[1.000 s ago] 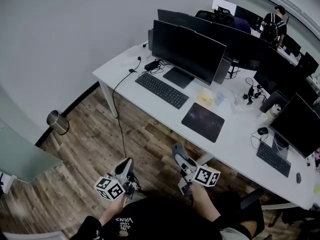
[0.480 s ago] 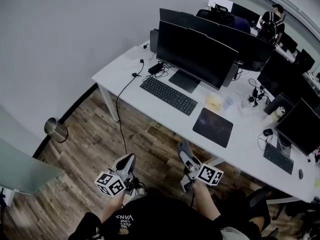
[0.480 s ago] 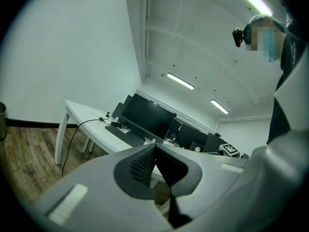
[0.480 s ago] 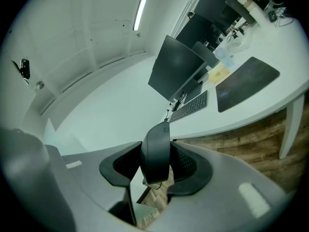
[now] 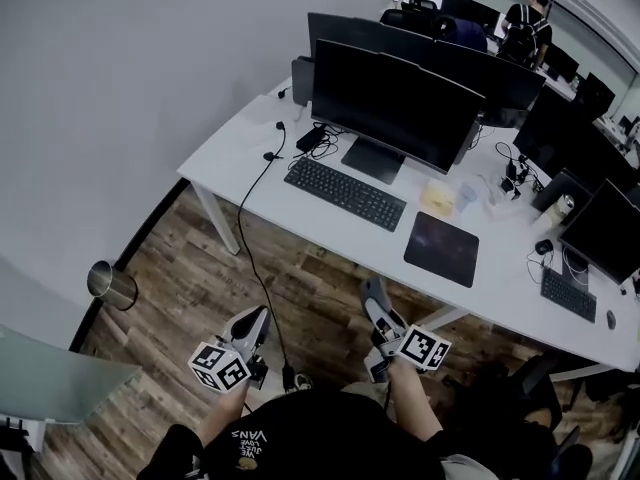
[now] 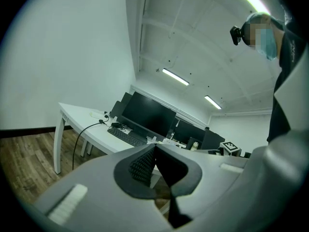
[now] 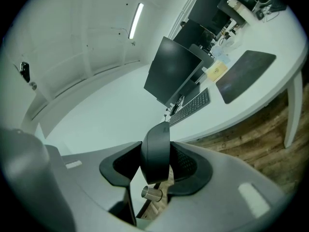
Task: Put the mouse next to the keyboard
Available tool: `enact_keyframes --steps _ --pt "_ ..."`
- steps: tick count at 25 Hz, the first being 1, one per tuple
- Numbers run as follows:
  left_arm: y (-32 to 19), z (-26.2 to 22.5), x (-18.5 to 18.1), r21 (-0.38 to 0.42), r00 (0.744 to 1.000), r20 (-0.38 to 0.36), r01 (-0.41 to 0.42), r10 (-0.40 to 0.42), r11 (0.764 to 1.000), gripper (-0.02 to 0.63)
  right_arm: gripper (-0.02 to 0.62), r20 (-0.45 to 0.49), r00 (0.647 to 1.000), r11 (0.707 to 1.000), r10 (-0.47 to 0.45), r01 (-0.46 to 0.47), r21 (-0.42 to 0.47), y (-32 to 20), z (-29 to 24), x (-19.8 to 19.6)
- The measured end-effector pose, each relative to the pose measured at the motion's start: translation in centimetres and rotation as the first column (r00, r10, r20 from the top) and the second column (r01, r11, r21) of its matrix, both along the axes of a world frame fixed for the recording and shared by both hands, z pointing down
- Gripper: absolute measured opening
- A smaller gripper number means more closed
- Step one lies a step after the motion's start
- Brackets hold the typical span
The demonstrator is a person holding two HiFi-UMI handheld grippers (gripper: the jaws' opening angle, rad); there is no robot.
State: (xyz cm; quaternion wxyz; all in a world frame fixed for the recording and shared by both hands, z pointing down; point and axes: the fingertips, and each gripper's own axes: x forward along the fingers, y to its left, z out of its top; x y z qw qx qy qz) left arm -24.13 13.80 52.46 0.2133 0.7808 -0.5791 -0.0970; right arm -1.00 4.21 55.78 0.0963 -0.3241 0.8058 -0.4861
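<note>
While the right hand-held gripper [image 7: 157,168] grips the mouse [image 7: 155,146] and the left hand-held gripper [image 6: 154,151] is pinched together empty, both hang above the floor [image 5: 200,288], well apart from the surface [image 5: 250,148], so carry and placement beside the keyboard [image 5: 345,193] remain.

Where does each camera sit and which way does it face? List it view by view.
Head view: on the person's head, looking steeply down at the desk and keyboard; shows both forearms, left gripper, right gripper.
Left gripper view: on the left gripper, facing the desk from low; shows its shut, empty jaws and the person's torso.
Right gripper view: on the right gripper, facing the desk; shows its jaws clamping the mouse.
Shared: all see keyboard and monitor.
</note>
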Motion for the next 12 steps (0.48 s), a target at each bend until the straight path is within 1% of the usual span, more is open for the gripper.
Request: enact_keyframes --steps 2,4,9,12 --pt "-0.6 0.0 -1.0 0.003 1.0 0.006 -0.012 0.012 1.0 0.002 0.18 0.006 1.0 1.0 0.02 -0.02 -0.007 0.1 0.2 -0.5" --pt "-1.2 0.0 -1.4 -0.002 1.0 -0.005 -0.017 0.017 1.0 0.002 0.179 0.005 0.999 0.999 0.036 -0.036 -0.019 0.2 0.6 -0.6" --pt "-2.4 1.0 -0.9 -0.011 0.998 -0.017 -0.053 0.053 0.999 0.002 0.179 0.005 0.998 0.997 0.067 -0.067 -0.029 -0.6 1.0 -0.2" --pt "-3.5 1.3 -0.4 -0.014 0.998 -0.023 -0.059 0.059 0.998 0.002 0.179 -0.002 0.997 0.997 0.071 -0.071 -0.033 -1.8 1.3 0.1"
